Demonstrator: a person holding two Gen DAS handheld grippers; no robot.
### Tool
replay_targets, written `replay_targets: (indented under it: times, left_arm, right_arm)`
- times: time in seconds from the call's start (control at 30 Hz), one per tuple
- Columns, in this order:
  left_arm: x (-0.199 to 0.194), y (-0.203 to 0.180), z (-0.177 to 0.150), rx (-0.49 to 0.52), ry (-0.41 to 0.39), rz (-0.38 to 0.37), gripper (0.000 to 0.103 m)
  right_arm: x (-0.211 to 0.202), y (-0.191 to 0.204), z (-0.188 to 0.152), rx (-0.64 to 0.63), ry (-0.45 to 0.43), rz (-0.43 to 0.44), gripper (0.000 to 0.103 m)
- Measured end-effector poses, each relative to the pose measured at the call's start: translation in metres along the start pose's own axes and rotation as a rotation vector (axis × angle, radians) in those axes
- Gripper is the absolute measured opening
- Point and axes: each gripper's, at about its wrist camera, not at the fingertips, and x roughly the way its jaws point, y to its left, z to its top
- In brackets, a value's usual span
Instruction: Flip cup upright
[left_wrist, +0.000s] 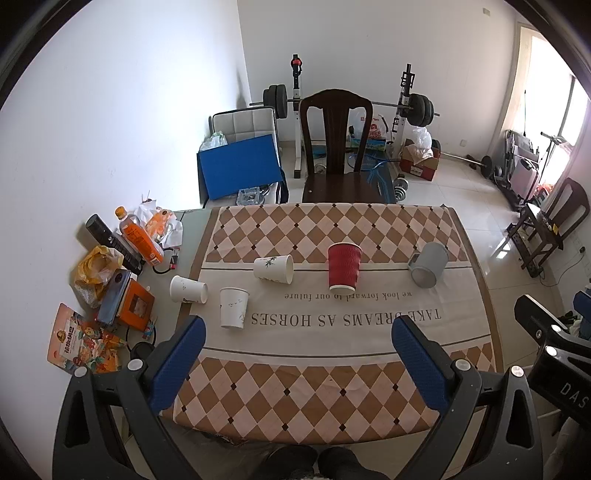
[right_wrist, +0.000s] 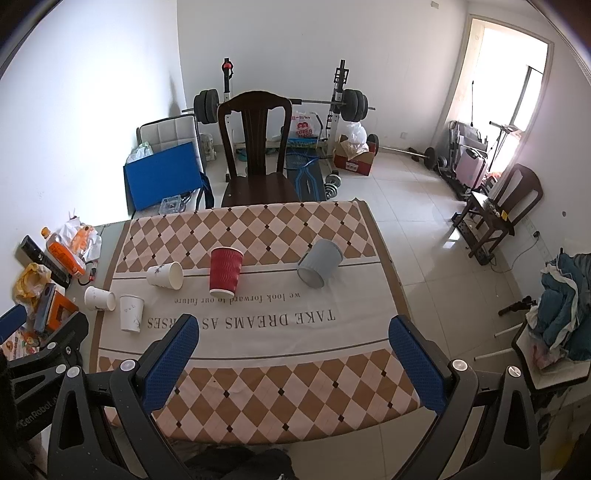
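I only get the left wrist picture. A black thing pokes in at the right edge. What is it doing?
Observer: That is the right gripper. Its own view shows its blue fingers spread wide with nothing between them.
Operator: Is there anything further right?
Observer: A heap of blue clothes lies on a seat. Your view cuts most of it off.

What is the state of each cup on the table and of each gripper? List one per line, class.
Red cup: standing, wide end up.
Grey cup: on its side.
Leaf-print white cup: on its side.
Far-left white cup: on its side.
Near white cup: standing, wide end up.
Left gripper: open, empty.
Right gripper: open, empty.
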Motion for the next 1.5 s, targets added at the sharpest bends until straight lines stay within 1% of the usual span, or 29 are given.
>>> replay_targets:
  times: [0.13,0.83,1.1,1.13,1.3,1.37,1.5]
  left_arm:
    - [0.0,-0.001,0.001,0.0,0.0,0.0,0.103]
    - [-0.001,-0.001,0.0,0.002,-0.004,-0.001,0.103]
    - [-0.001,-0.006,0.005,0.005,0.0,-0.008,0.103]
    - [0.0,-0.007,0.007,0.007,0.003,-0.011,0.103]
    - [0.018,-0.004,0.015,0.016,0.0,-0.015,0.103]
    - [0.037,0.001,0.016,0.024,0.004,-0.006,0.103]
    - [0.082,0.009,0.013,0.041,0.056,0.009,0.103]
  right_arm:
    - [-0.001,0.0,0.006,-0.001,0.0,0.002,0.103]
    - [0.003,-0.002,0.0,0.002,-0.004,0.003,0.103]
    - [0.005,-0.003,-0.002,0.006,-0.004,0.002,0.103]
    - [0.002,-0.005,0.01,0.011,-0.001,-0.001,0.103]
    - [0.016,-0.005,0.014,0.054,0.03,-0.032,0.103]
    - [0.03,-0.005,0.01,0.075,0.05,-0.044,0.103]
    - [0.073,-0.003,-0.003,0.1,0.12,-0.092,0.103]
